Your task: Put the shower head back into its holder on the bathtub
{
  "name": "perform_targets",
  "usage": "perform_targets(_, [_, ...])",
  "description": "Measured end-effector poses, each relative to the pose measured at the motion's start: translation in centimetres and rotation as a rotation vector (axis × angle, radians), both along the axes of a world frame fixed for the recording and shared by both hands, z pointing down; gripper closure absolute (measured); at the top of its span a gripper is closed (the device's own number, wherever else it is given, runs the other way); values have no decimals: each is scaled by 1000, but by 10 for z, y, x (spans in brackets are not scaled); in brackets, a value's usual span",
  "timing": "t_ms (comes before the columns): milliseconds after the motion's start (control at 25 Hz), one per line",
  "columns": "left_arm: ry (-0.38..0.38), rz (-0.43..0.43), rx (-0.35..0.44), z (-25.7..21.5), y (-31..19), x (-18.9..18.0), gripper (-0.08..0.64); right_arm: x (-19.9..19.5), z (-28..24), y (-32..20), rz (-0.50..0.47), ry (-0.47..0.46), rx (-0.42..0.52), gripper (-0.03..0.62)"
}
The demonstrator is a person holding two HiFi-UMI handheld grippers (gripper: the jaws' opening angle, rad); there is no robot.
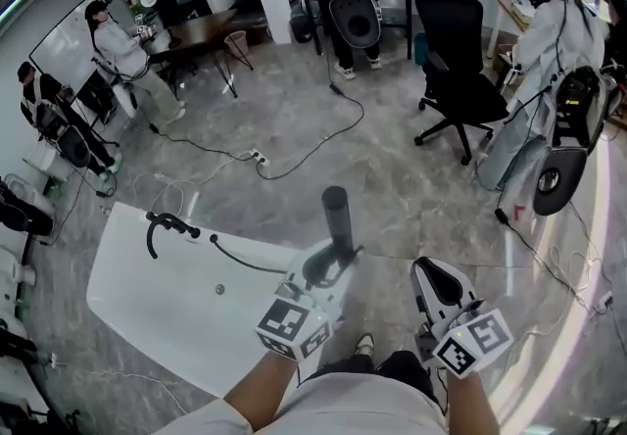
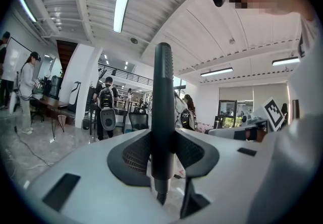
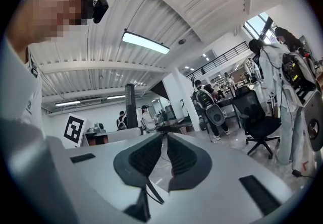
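**Shower head held away from the tub, hose trailing**

The left gripper [image 1: 328,266] is clamped on the lower end of the dark shower head [image 1: 336,213]. The handle stands upright between the pads, with most of its length above them. The right gripper [image 1: 428,276], at 3 o'clock of the left, has its jaws pressed together with nothing between them.

The white bathtub [image 1: 147,315] lies at 8 o'clock of the shower head. The black fitting [image 1: 165,225] on its rim, probably the holder, sits at 9 o'clock, well apart. A thin hose [image 1: 240,262] runs from the handle's foot back to that fitting.

There are 3 likely risks:
- The low grip leaves a long lever above the pads, so a quick swing could tip or twist the handle.
- The slack hose could loop or catch on the tub rim and drag the head off line.
- A tilted approach could miss the holder and knock the rim.
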State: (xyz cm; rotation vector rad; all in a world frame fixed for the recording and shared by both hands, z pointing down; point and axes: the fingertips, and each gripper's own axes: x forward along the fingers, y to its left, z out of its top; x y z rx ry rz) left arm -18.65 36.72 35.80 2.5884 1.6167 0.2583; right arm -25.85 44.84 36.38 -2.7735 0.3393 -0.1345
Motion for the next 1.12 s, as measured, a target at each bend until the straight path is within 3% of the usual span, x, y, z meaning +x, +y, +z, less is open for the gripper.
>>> perform_targets(360, [6, -128, -2, -4, 1, 77, 426, 94, -4, 6, -145, 16, 5, 575])
perform_targets(1120, [12, -547, 11, -18, 41, 236, 426, 289, -4, 82, -504, -5, 37, 575])
